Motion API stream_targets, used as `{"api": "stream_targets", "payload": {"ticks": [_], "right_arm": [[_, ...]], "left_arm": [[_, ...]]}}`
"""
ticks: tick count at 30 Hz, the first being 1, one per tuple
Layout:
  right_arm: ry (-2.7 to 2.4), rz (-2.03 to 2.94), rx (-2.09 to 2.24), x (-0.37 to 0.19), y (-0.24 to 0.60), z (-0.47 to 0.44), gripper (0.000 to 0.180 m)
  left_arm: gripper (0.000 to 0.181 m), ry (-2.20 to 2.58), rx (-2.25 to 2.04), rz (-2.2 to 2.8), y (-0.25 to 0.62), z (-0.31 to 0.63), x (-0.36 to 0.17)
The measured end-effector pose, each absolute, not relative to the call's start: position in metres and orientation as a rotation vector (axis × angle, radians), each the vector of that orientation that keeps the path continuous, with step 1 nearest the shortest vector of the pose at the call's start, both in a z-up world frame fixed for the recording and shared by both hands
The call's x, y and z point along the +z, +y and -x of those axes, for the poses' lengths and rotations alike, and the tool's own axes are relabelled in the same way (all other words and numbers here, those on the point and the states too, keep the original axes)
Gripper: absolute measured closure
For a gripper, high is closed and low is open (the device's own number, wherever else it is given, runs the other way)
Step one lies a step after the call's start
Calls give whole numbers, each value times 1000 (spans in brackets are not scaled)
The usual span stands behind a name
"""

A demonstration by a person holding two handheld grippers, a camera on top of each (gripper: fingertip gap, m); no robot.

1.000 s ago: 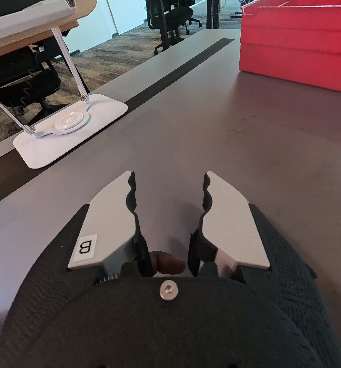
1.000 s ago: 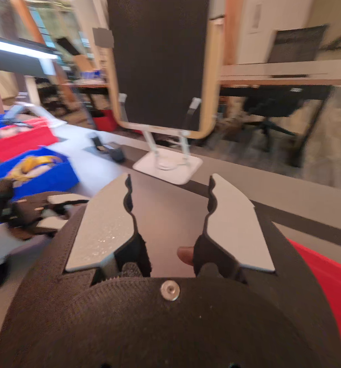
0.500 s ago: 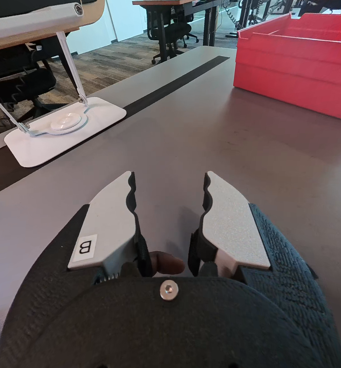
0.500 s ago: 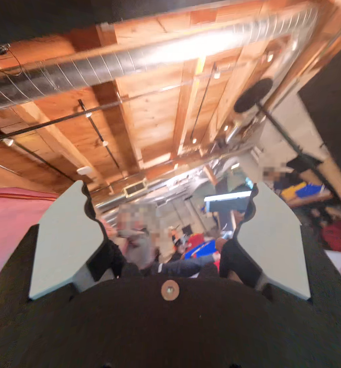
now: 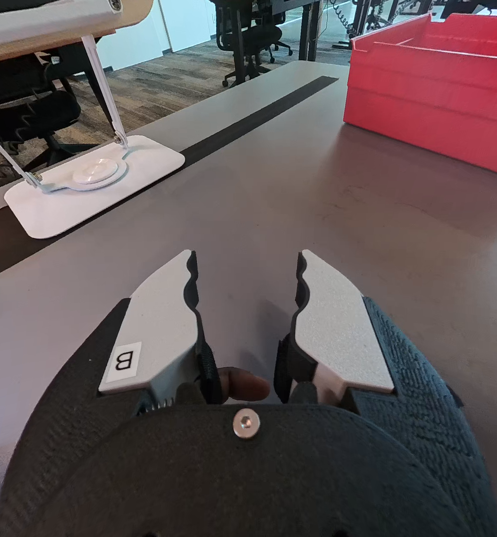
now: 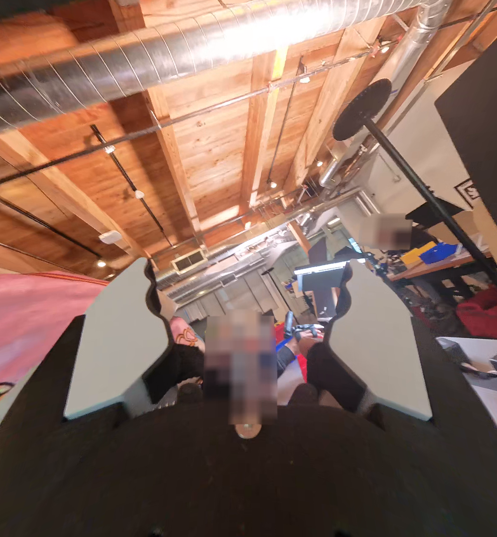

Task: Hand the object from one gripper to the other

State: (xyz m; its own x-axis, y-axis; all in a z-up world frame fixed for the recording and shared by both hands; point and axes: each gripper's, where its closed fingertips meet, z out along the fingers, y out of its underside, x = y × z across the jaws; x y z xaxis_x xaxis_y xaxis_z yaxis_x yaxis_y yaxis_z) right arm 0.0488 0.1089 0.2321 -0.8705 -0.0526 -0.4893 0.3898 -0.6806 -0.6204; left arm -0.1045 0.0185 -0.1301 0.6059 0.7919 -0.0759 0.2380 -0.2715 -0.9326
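My left gripper (image 5: 247, 257) is open and empty, low over the grey table (image 5: 270, 209), pointing along it. Nothing lies between its white fingers (image 5: 165, 313). My right gripper (image 6: 248, 266) is open wide and empty, tilted up toward the wooden ceiling (image 6: 212, 139). No object for handing over shows in either view. Neither gripper shows in the other's view.
A red bin (image 5: 439, 84) stands on the table at the far right. A white stand base (image 5: 90, 189) sits at the left by a black strip (image 5: 256, 122). In the right wrist view, a pink cloth (image 6: 23, 319) fills the left, and a person's sleeve and hand (image 6: 292, 345) show far off. Across from one pair of fingers to the other is roughly 40 cm.
The right gripper swung up from facing the table and stand to facing the ceiling, and its jaws opened wider. The left gripper tilted slightly up, jaws unchanged.
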Motion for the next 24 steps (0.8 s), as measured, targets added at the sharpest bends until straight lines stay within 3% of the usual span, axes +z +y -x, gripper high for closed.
{"api": "stream_targets", "payload": {"ticks": [5,7,11,15,16,18,20,24], "right_arm": [[1014,-609,-2571,233,114,-44,51],[1070,-559,-2593,233,113,-42,34],[1227,-629,-2589,224,101,-37,60],[1330,-587,-2464,211,86,-39,55],[1352,-581,-2558,210,86,-34,42],[1317,-586,-2644,206,75,-29,34],[1426,-629,-2440,188,62,-17,33],[1820,-992,-2503,144,65,59,34]], "left_arm": [[115,-837,674,1813,18,104,-131],[115,-835,678,1808,18,105,-130],[115,-838,678,1812,18,105,-131],[115,-834,682,1824,18,105,-132],[115,-834,685,1827,18,105,-132],[115,-838,679,1822,17,105,-132],[115,-848,672,1806,16,106,-131],[115,-863,673,1809,12,108,-132]]}}
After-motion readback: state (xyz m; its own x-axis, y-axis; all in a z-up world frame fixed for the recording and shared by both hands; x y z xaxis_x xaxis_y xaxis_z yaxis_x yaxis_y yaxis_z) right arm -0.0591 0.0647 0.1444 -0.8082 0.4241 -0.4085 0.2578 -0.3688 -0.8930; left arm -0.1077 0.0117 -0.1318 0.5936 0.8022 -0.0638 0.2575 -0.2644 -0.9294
